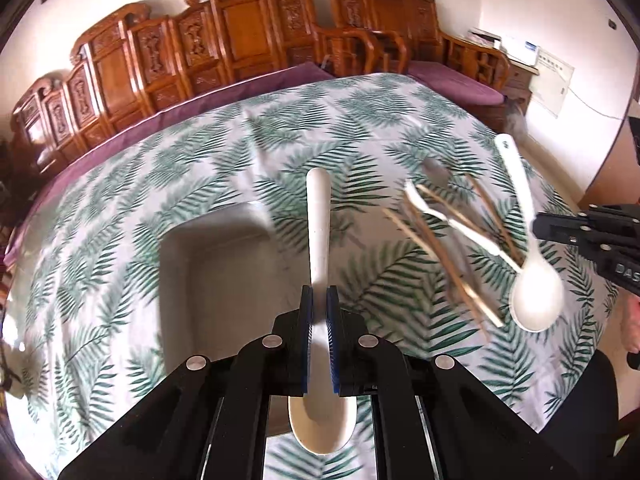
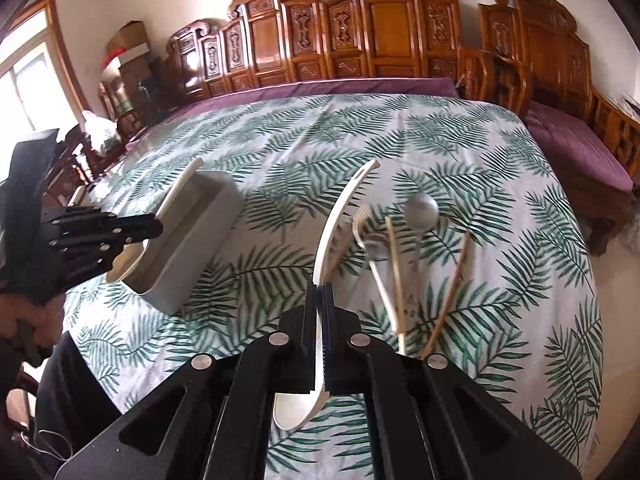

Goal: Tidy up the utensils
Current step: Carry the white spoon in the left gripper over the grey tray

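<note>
My left gripper is shut on a white spoon and holds it above a grey utensil box. In the right wrist view the left gripper holds that spoon over the box. My right gripper is shut on a second white spoon, held above the tablecloth; it shows in the left wrist view with the right gripper on it. On the cloth lie a white fork, wooden chopsticks and a metal spoon.
The table is covered with a leaf-print cloth. Carved wooden benches with purple cushions stand behind and to the right. A person's hand holds the left gripper at the table's near left edge.
</note>
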`<state>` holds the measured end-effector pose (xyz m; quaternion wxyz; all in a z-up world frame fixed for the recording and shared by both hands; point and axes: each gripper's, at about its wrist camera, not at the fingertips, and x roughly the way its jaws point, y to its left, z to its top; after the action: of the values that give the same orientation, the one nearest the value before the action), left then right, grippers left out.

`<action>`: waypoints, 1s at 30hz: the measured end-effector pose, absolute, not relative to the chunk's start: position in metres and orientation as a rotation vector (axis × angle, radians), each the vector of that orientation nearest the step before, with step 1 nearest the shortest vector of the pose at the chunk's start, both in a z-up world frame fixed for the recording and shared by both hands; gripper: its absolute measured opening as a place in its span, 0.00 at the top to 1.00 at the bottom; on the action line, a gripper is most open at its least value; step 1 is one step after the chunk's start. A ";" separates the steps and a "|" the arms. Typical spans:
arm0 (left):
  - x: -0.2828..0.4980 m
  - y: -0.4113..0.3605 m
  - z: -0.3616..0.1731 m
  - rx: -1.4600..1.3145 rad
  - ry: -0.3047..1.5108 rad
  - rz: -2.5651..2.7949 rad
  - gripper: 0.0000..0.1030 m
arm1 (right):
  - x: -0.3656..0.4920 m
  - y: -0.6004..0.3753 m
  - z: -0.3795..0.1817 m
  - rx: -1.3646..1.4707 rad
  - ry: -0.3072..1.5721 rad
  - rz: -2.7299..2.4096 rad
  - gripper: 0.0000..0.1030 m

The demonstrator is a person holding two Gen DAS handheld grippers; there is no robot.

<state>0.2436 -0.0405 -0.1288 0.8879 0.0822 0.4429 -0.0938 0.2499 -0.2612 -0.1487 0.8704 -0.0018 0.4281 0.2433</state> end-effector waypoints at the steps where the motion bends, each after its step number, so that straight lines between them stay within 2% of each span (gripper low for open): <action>1: 0.244 -0.033 -0.129 0.168 0.921 -0.184 0.94 | 0.248 -0.257 -0.146 -0.003 0.892 0.519 0.97; 21: 0.257 0.029 -0.151 0.104 0.963 -0.078 0.94 | 0.244 -0.153 -0.112 -0.049 0.854 0.638 0.97; 30: 0.233 0.052 -0.131 0.069 0.906 -0.094 0.92 | 0.257 -0.108 -0.117 -0.064 0.874 0.662 0.97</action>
<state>0.2328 0.0516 -0.1314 0.8976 0.0332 0.4372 -0.0455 0.2573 -0.1077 -0.1170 0.8530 -0.0306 0.4153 0.3147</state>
